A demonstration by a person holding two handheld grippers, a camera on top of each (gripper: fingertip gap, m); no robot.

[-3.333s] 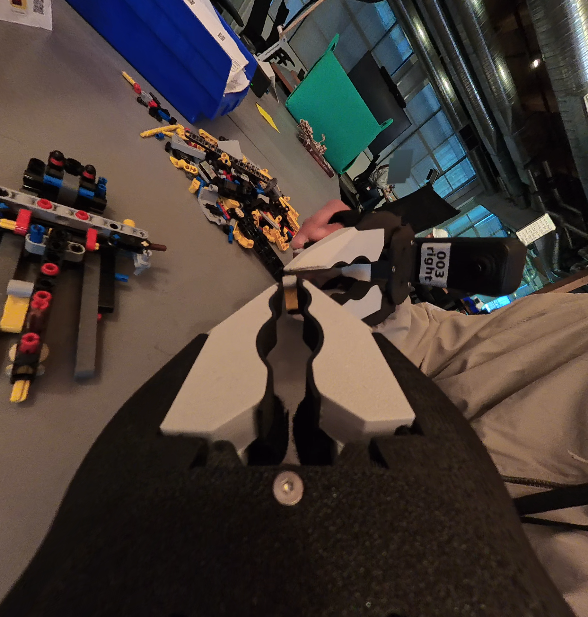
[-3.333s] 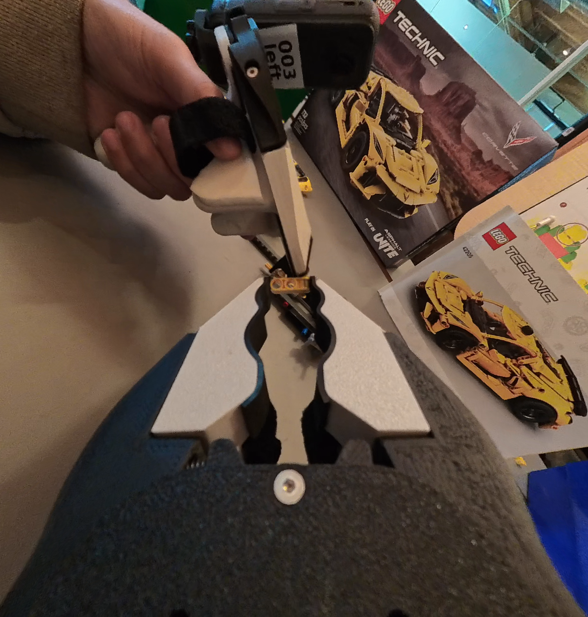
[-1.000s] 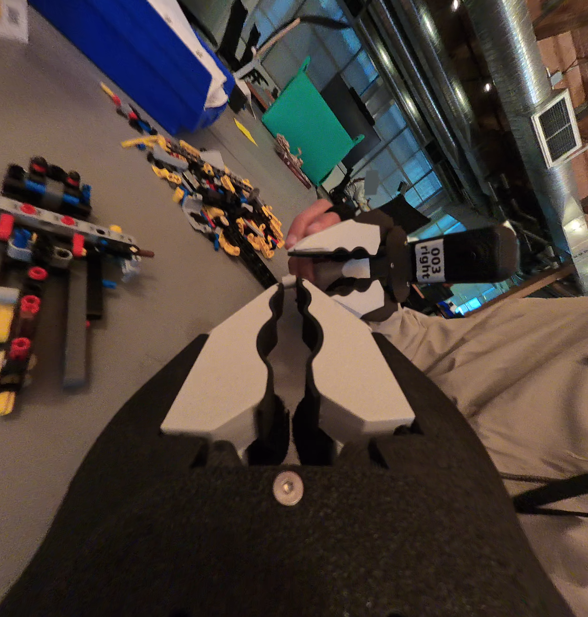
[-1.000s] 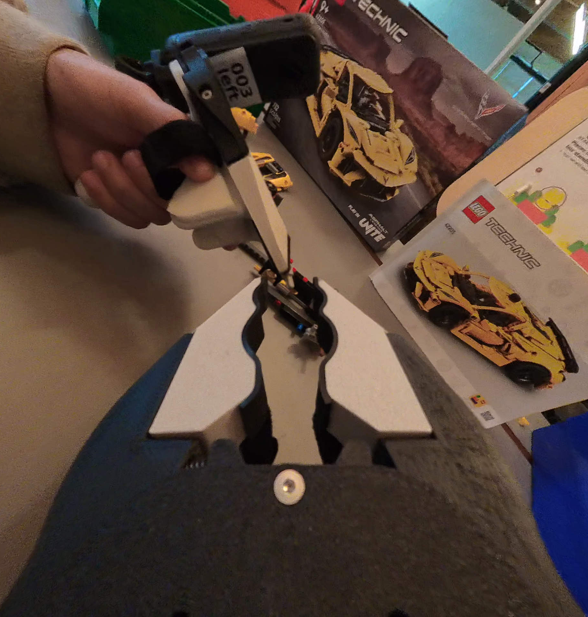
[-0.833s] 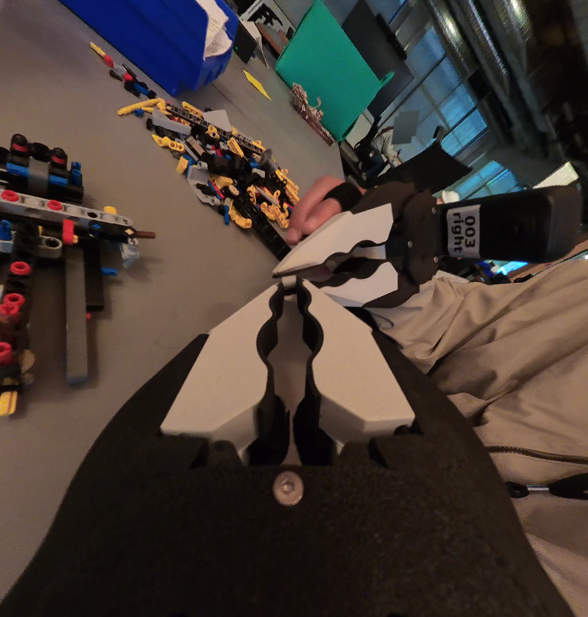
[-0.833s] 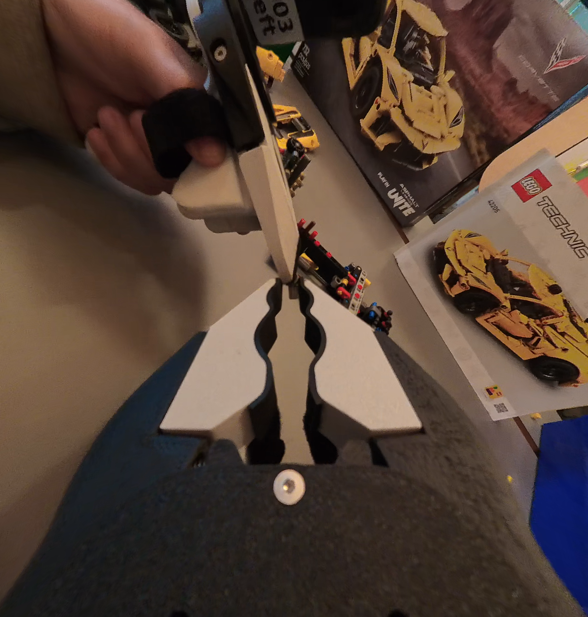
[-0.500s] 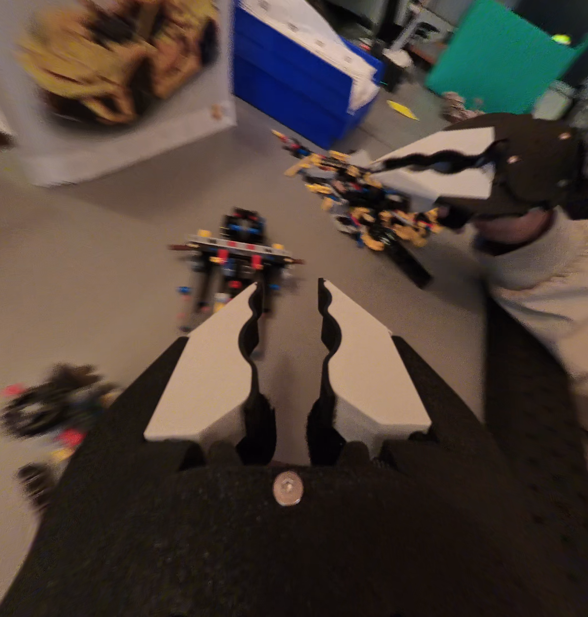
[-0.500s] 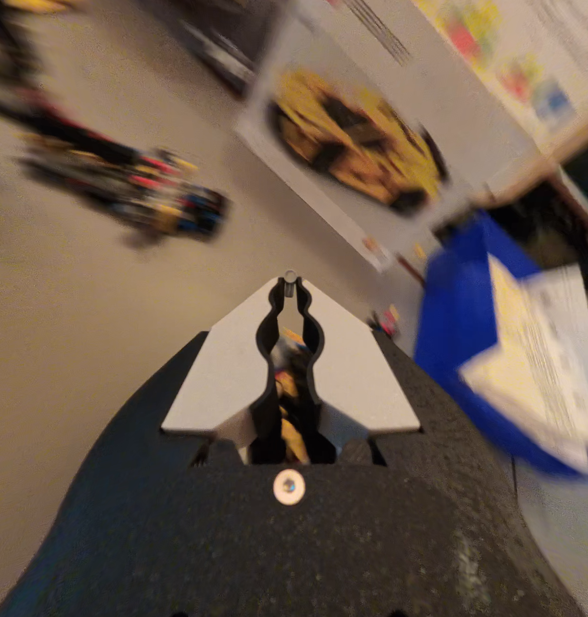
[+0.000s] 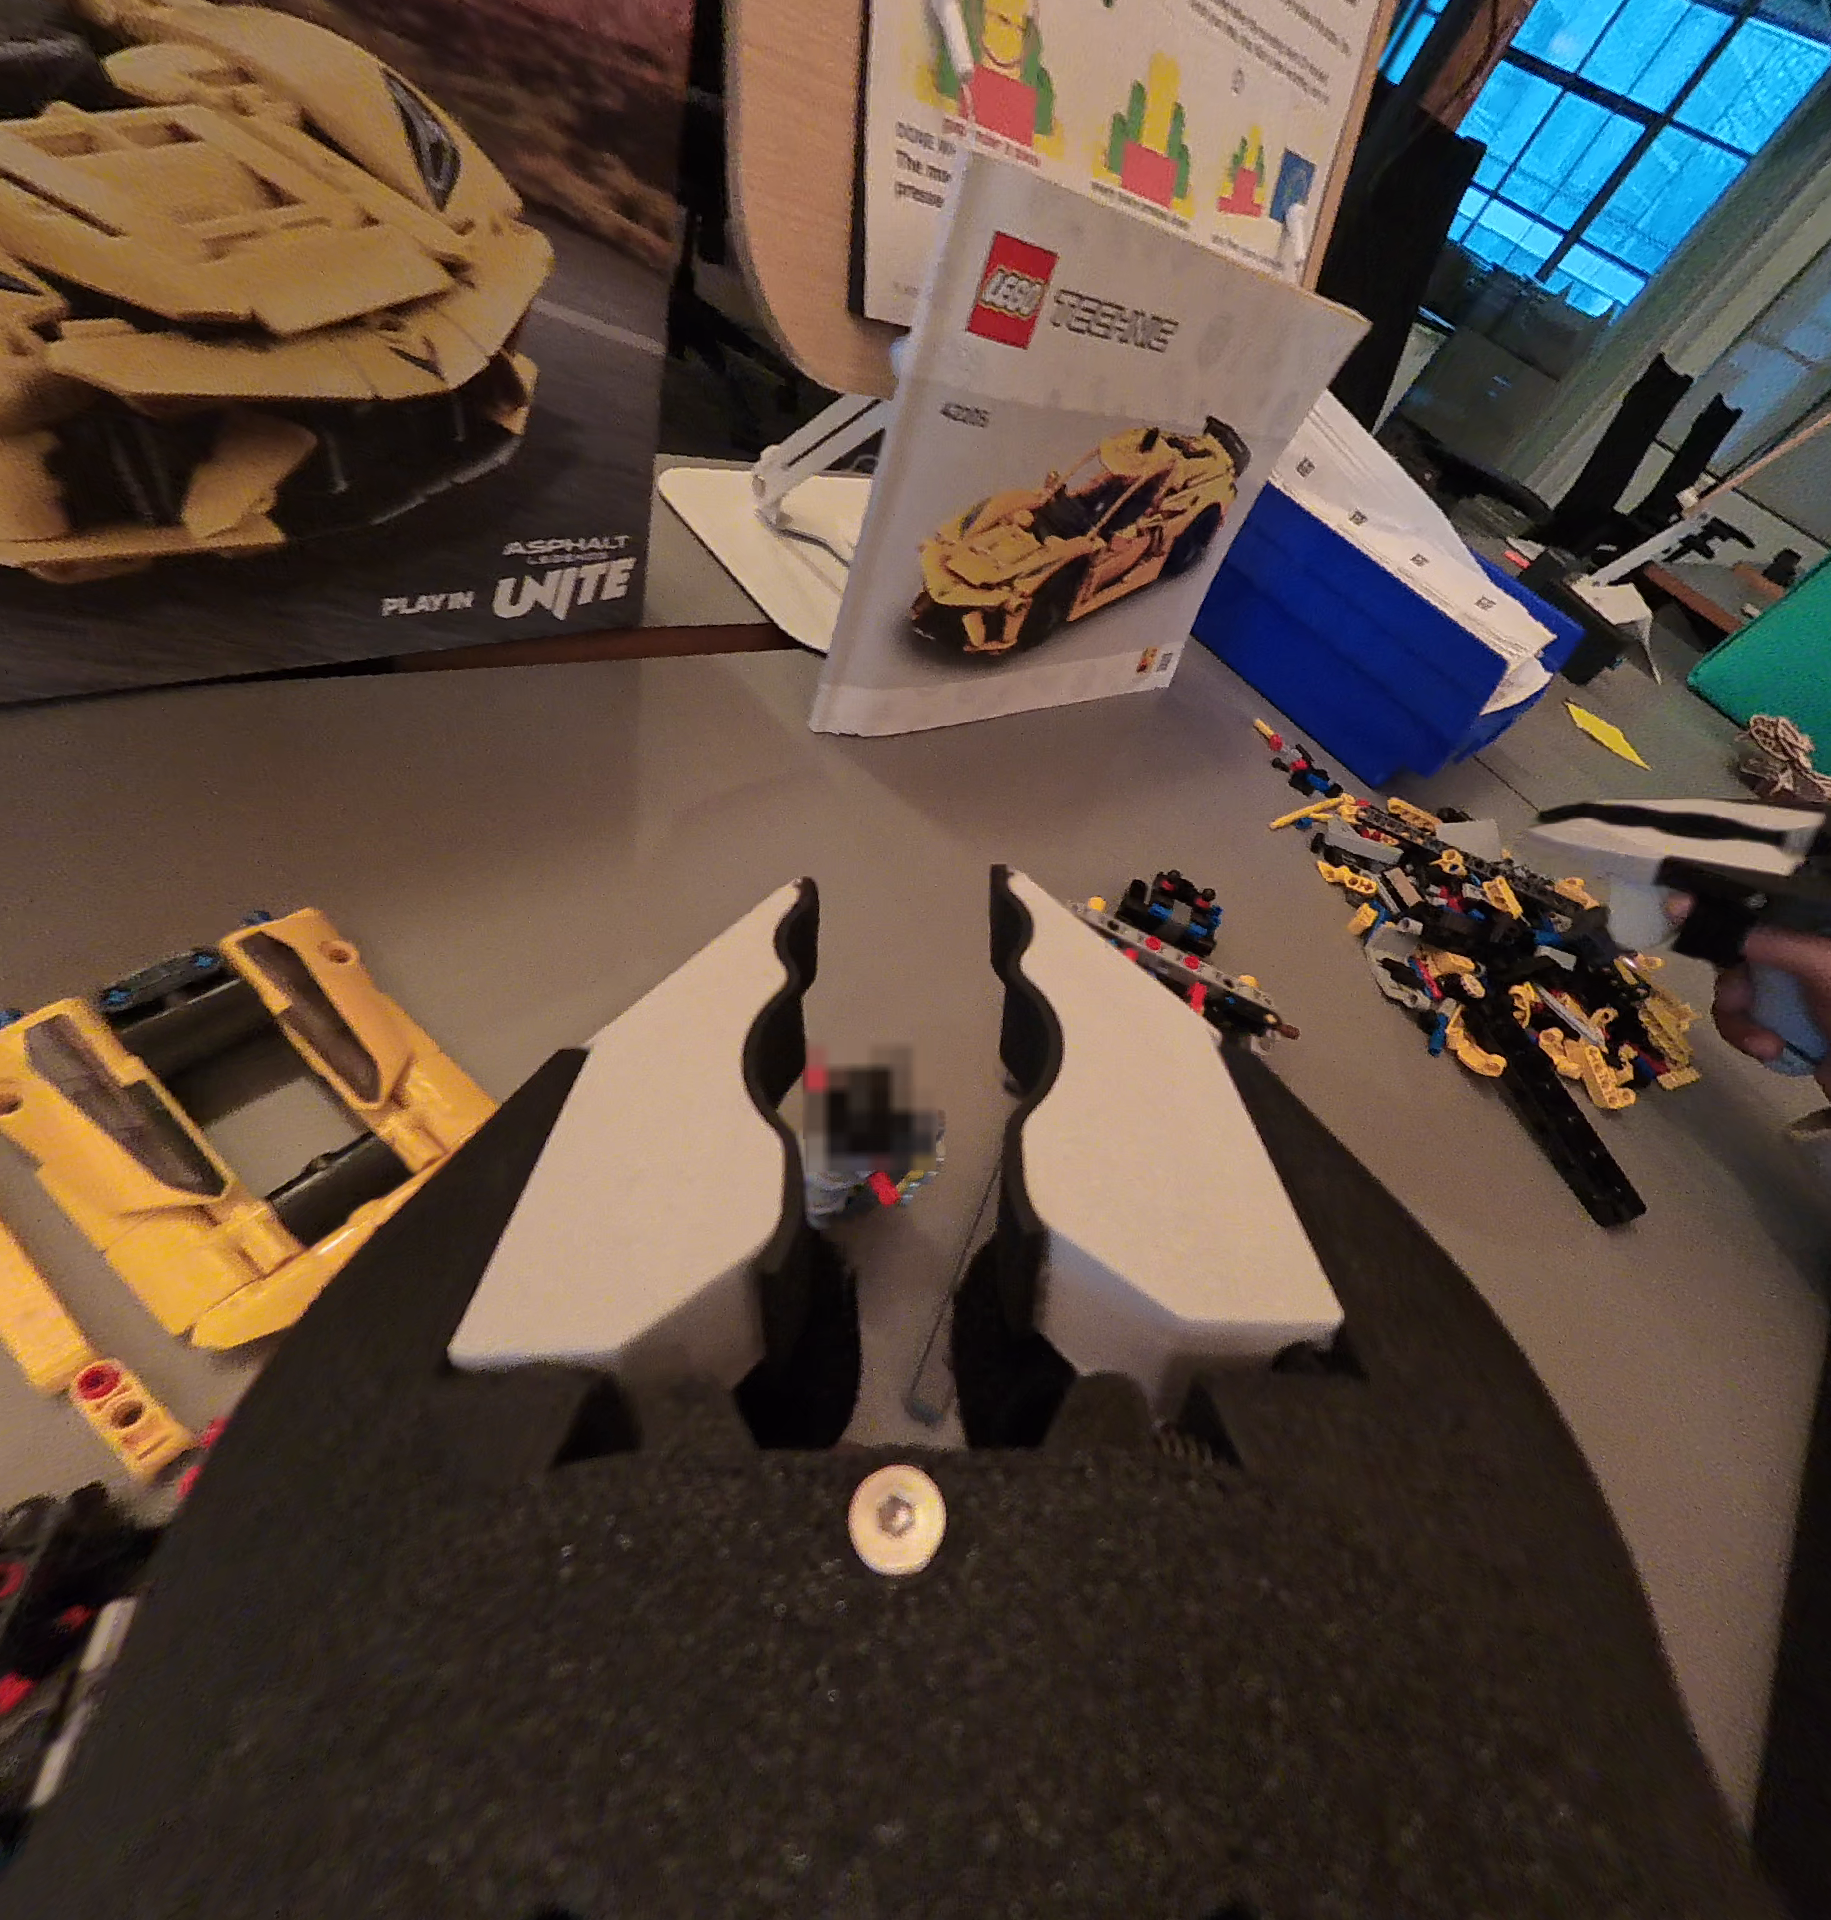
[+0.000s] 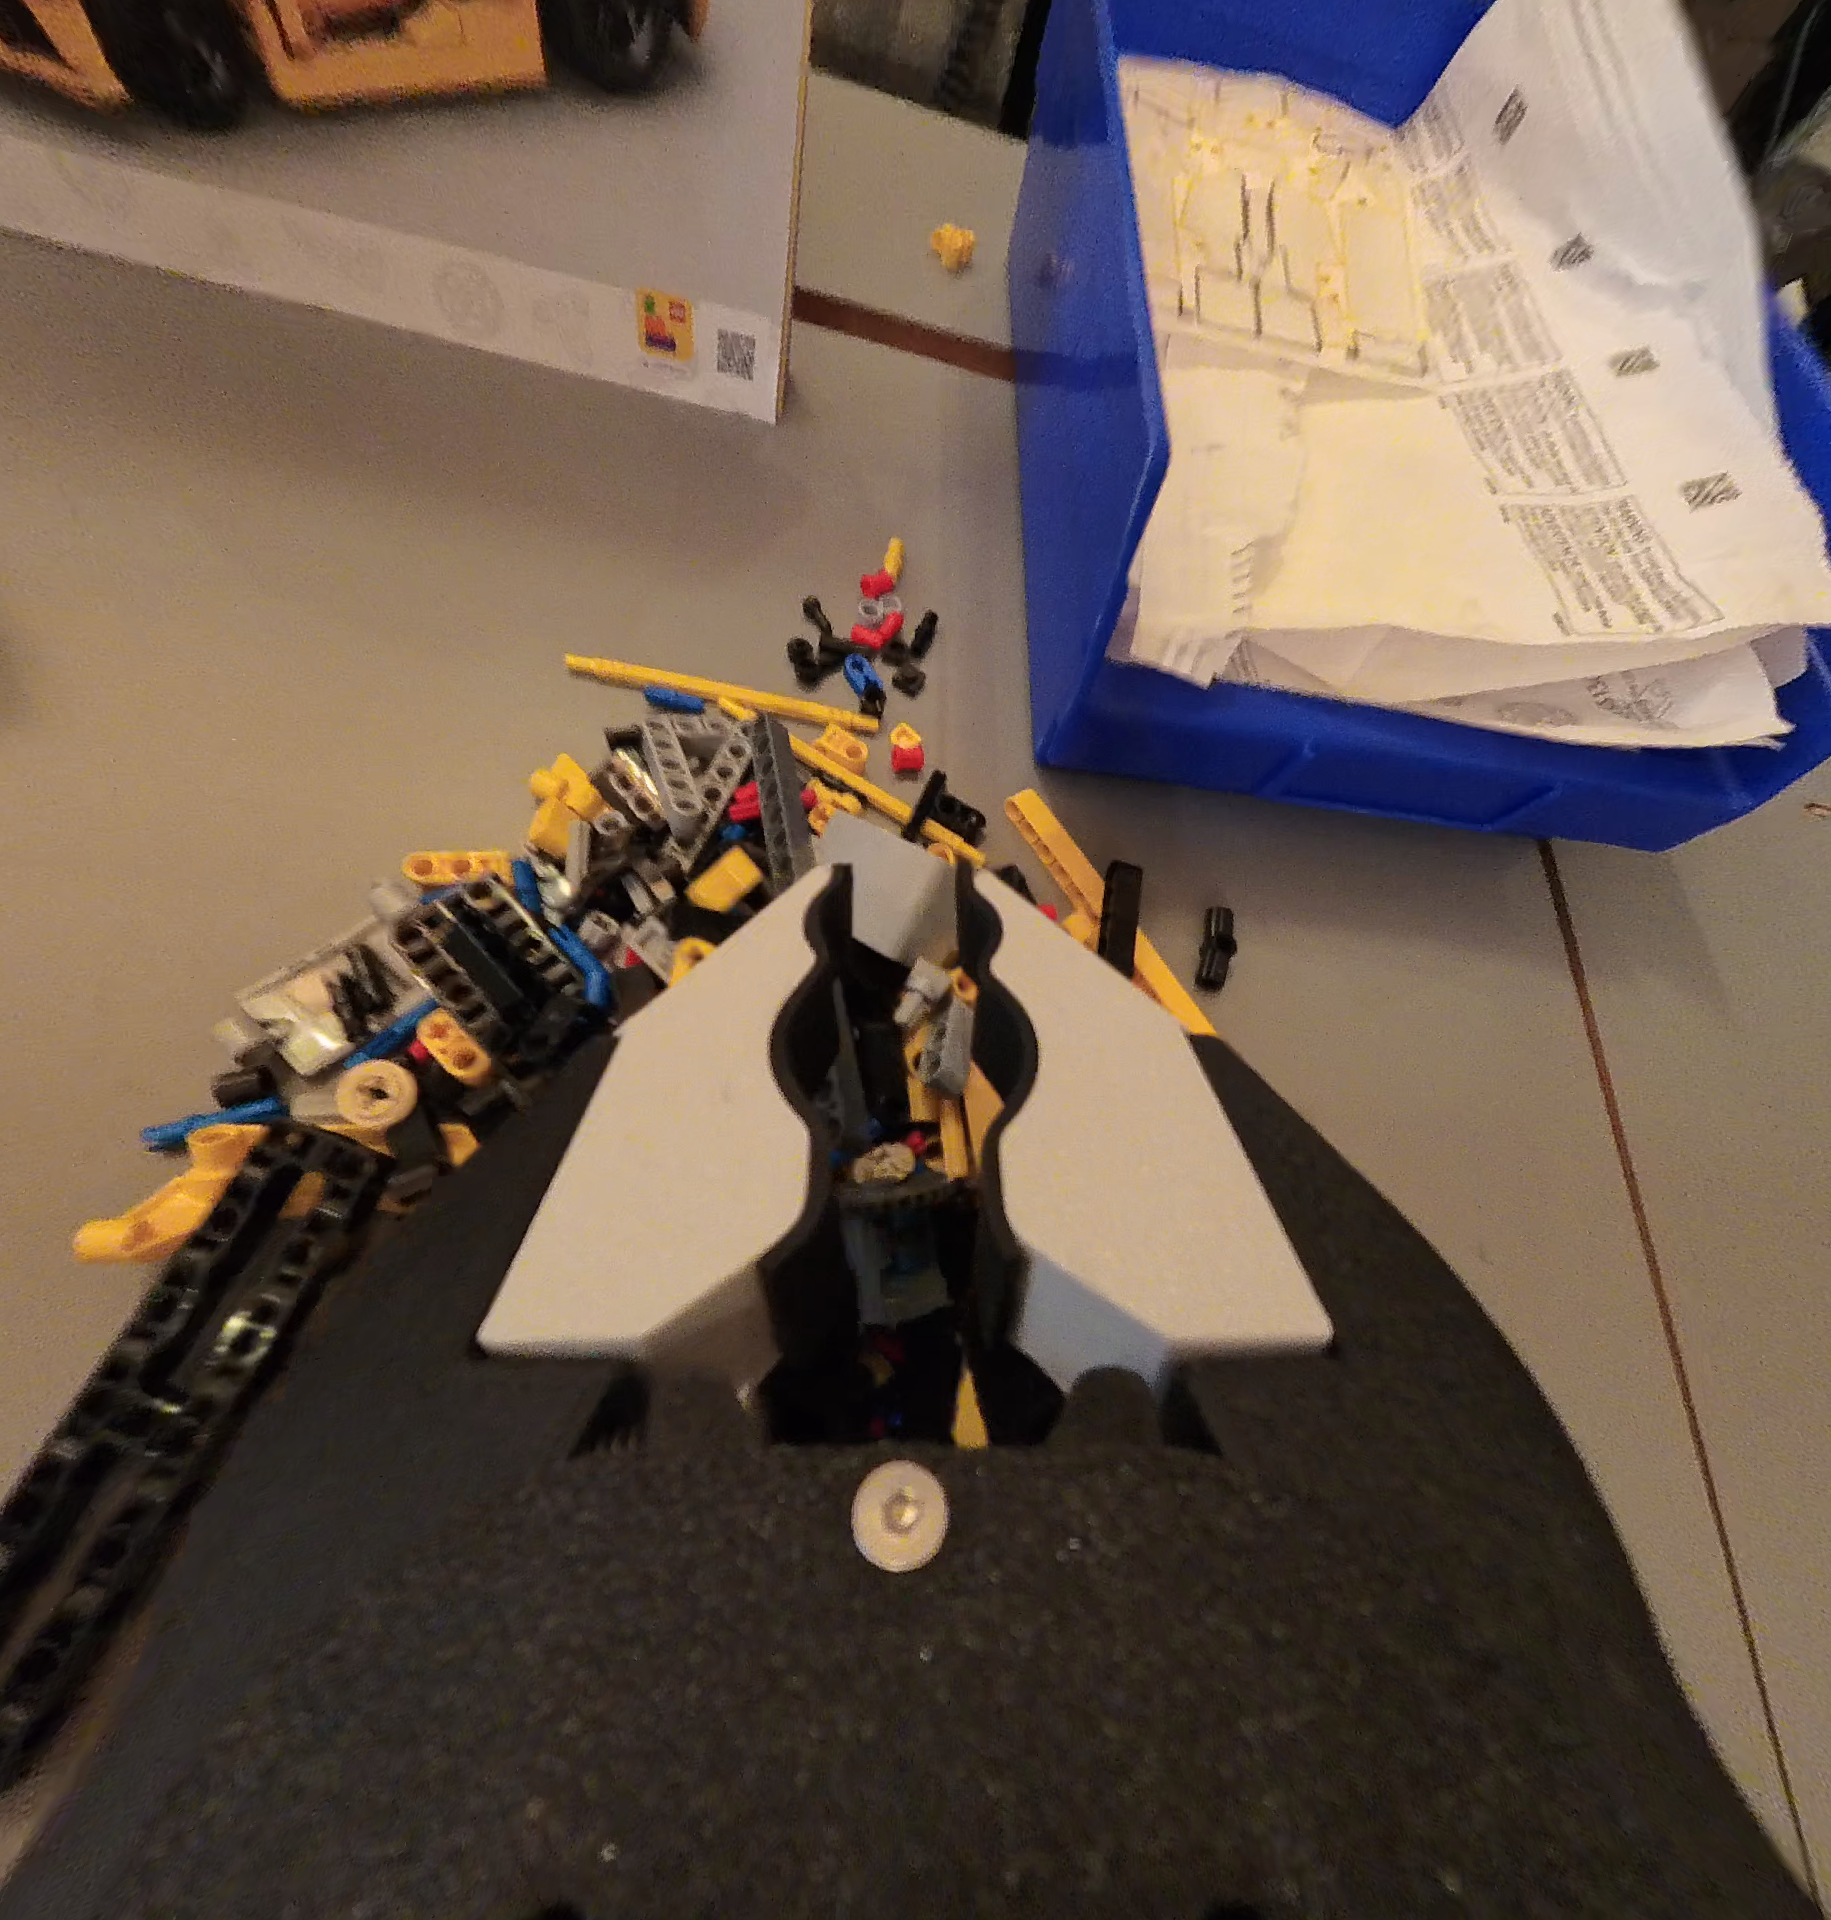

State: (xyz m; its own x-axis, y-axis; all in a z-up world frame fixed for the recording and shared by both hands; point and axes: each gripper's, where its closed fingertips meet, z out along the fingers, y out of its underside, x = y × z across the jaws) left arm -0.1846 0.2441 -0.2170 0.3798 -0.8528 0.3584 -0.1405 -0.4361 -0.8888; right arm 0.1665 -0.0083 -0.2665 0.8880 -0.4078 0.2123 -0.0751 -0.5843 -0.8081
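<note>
Left wrist view, lower centre: left gripper (image 9: 900, 883), jaws well apart, nothing between them, over the grey table (image 9: 475, 810). Seen through the gap, a small cluster of parts (image 9: 869, 1153), partly mosaic-blurred. Lower left: yellow car body panel (image 9: 194, 1101), flat on the table. Just right of the fingertips: a small grey-and-black built section (image 9: 1181, 945). Farther right: a heap of loose yellow and black parts (image 9: 1503, 966), with the right gripper (image 9: 1545, 826) above it at the frame's right edge, its jaws seemingly shut. Behind, centre: upright instruction booklet (image 9: 1077, 468); upper left: the big box with a yellow car picture (image 9: 267, 312); right of the booklet: blue bin (image 9: 1337, 623).

Right wrist view, centre: right gripper (image 10: 900, 883), jaws slightly parted, empty as far as visible, low over the loose parts (image 10: 578, 935). Upper right: blue bin (image 10: 1087, 416) stuffed with printed paper sheets (image 10: 1462, 416).
</note>
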